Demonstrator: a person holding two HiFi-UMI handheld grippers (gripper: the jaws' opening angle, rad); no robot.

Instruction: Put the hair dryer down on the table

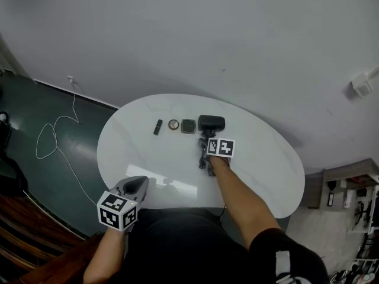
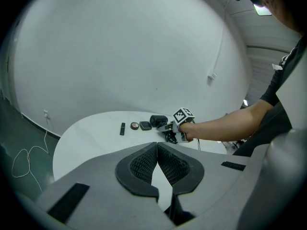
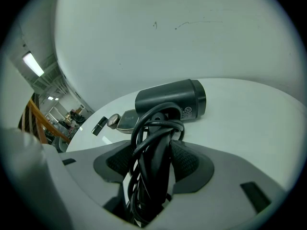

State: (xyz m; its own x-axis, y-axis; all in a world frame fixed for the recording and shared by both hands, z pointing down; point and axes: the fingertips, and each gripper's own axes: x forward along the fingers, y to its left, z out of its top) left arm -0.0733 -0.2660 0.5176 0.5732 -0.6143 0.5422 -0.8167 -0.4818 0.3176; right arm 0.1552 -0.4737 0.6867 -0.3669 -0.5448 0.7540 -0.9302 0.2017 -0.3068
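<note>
The black hair dryer lies on its side on the white oval table, its barrel pointing right and its cord wound round the handle. My right gripper reaches over the handle, which sits between the two jaws with the cord loops; the pads stand slightly off it, so the gripper is open. The left gripper hovers at the table's near edge, far from the dryer, its jaws shut on nothing. From the left gripper view the dryer shows small beside the right hand.
Left of the dryer lie a square dark case, a round compact and a small black stick. A white cable trails on the dark floor at left. A shelf unit stands at right.
</note>
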